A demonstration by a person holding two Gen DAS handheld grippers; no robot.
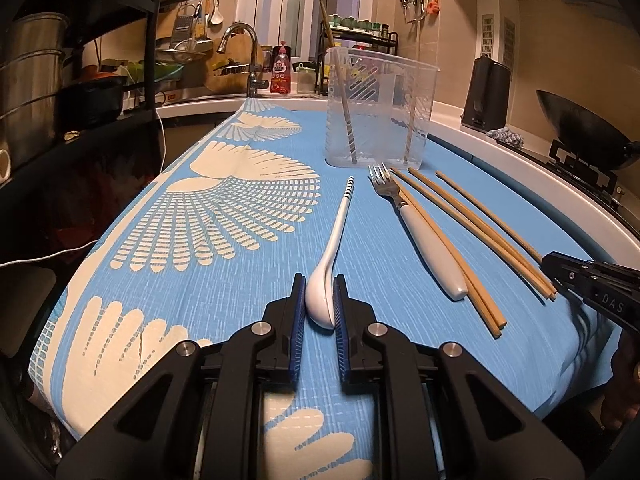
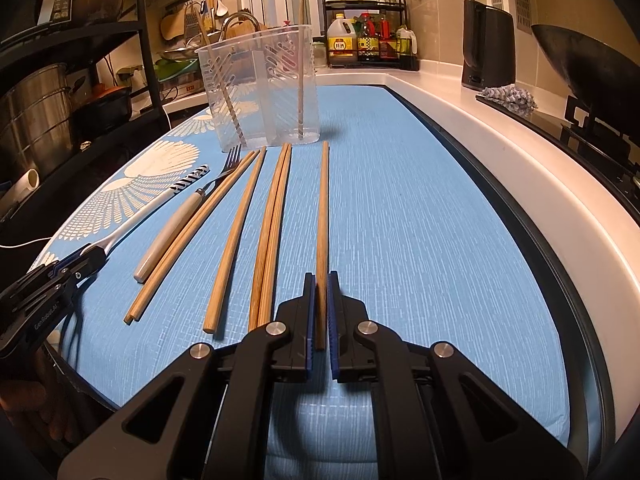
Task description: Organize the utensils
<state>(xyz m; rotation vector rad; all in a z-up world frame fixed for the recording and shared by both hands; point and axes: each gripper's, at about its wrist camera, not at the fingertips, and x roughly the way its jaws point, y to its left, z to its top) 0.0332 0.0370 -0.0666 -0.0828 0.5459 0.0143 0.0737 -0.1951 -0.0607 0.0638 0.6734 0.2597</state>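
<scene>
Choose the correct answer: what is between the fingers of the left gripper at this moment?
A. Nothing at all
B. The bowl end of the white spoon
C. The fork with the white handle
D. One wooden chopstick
B: in the left wrist view the left gripper has its blue pads closed on the rounded bowl end of the white spoon, whose striped handle points toward the clear plastic holder.

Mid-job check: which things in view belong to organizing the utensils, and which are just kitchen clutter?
Job:
white spoon in the left gripper
chopstick in the right gripper
loose chopsticks
fork
clear holder

Clutter:
kettle
wok
oil bottles
faucet
</scene>
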